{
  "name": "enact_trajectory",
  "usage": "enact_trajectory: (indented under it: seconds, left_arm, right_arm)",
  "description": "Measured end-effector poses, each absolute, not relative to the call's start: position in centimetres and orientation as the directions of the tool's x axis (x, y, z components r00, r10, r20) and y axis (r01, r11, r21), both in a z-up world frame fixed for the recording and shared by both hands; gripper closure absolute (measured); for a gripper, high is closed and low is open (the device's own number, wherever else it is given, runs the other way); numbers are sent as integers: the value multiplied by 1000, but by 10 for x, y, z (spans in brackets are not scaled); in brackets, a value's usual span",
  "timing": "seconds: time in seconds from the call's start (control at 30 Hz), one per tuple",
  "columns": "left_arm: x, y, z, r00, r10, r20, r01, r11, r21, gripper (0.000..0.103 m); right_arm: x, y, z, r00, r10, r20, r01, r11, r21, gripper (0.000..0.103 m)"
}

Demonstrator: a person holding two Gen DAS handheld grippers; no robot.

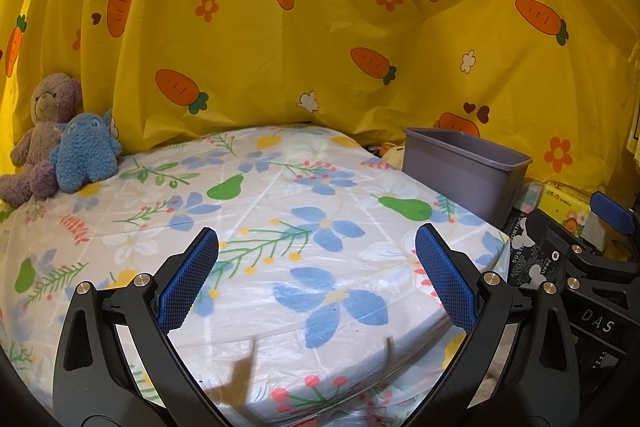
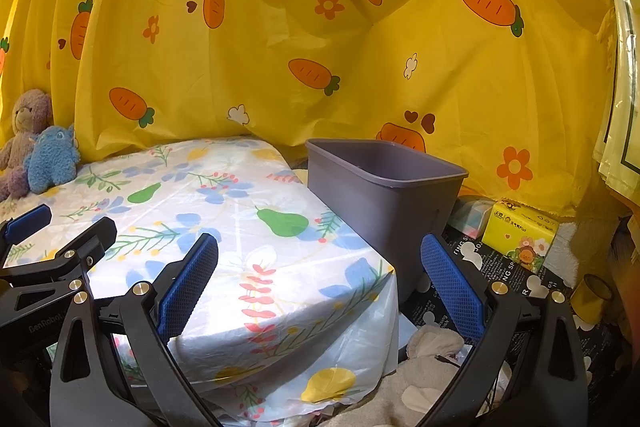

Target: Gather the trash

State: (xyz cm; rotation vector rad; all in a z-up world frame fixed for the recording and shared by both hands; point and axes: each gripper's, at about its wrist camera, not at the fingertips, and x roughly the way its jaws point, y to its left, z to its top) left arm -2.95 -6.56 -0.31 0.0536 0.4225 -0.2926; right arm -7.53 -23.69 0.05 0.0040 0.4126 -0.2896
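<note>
My table fills the lower middle of the left-wrist frame under a floral plastic cloth. At far left on it sit a brown teddy and blue plush, touching.

The left gripper is made of black plastic arms with long cut-out holes. Its two fingers wear bright blue bumpy pads. Round silver screws shine at the joints. The right gripper looks just the same, with blue pads and silver screws. White letters "DAS" are printed on its black side.
</note>
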Motion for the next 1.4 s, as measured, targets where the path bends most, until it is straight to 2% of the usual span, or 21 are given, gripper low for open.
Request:
enact_trajectory:
  seconds: [1.4]
  left_arm:
    - [-28,-66,-3,871,-260,-417,284,959,-5,6]
  right_arm:
    - [-74,-234,1,875,-283,-393,286,957,-53,6]
